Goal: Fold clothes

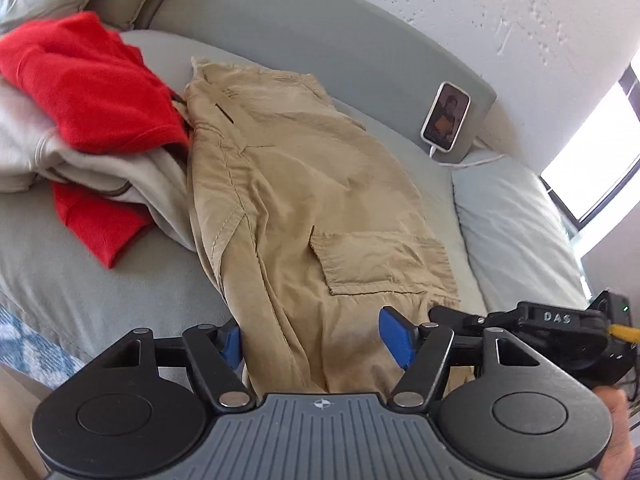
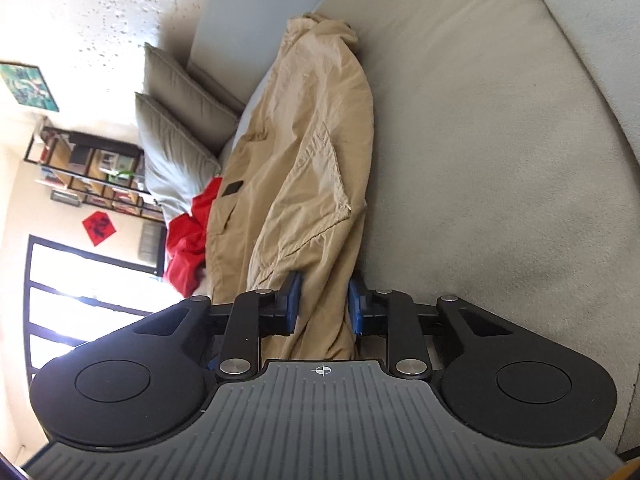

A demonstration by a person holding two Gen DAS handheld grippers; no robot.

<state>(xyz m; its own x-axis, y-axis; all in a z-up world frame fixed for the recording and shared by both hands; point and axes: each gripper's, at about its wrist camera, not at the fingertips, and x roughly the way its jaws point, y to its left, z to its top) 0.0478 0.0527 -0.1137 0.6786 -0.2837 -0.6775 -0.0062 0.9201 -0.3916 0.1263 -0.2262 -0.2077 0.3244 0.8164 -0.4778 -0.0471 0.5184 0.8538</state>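
Note:
Khaki cargo trousers [image 1: 304,184] lie lengthwise on a grey bed [image 1: 100,280], with one flap pocket facing up. My left gripper [image 1: 314,340] stands open at their near end, its blue pads [image 1: 396,336] wide apart on either side of the trouser leg. In the right wrist view the trousers [image 2: 312,152] run away from me over the beige-grey cover [image 2: 480,160]. My right gripper [image 2: 325,306] is shut on the trousers, with a bunched fold of the cloth pinched between the pads. Its black housing [image 1: 560,320] shows at the right edge of the left wrist view.
A red garment [image 1: 88,88] and a pale grey one [image 1: 100,168] are heaped left of the trousers. A phone [image 1: 446,116] on a white cable leans against the padded headboard [image 1: 320,40]. A pillow [image 1: 516,224] lies at the right. Cushions [image 2: 176,120], a shelf [image 2: 88,172] and a window [image 2: 80,300] lie beyond.

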